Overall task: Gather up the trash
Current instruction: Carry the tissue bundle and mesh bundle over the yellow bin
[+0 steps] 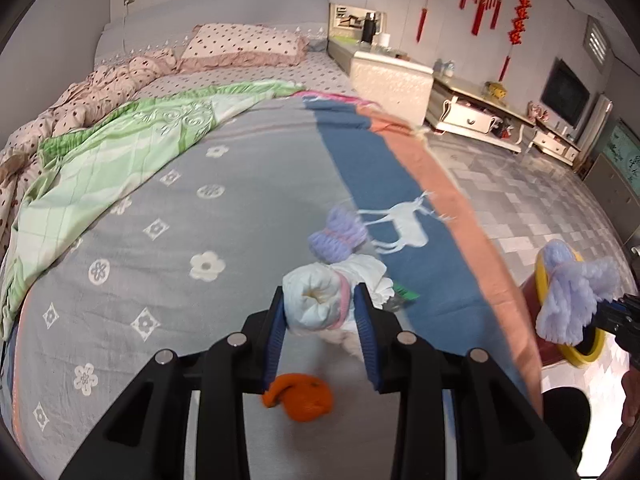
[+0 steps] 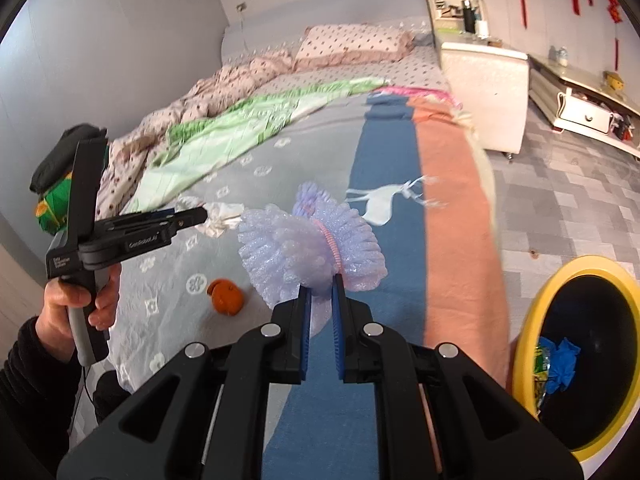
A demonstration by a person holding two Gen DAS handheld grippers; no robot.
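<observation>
Left hand-held gripper (image 1: 320, 312) pinches rolled tissue (image 1: 316, 304); right hand-held gripper (image 2: 321, 292) pinches purple foam (image 2: 312, 244); only its view shows bin (image 2: 528, 320) contents.

The bed (image 1: 168, 248) carries a grey flowered blanket (image 1: 120, 280) with a blue and salmon border at 3 o'clock. On the blanket lie an orange peel (image 1: 300, 398) at 6 o'clock and a purple foam net (image 1: 340, 238) near the middle. A green sheet (image 1: 100, 148), a crumpled dotted quilt (image 1: 100, 88) and a pillow (image 1: 244, 44) lie toward 11 o'clock.
</observation>
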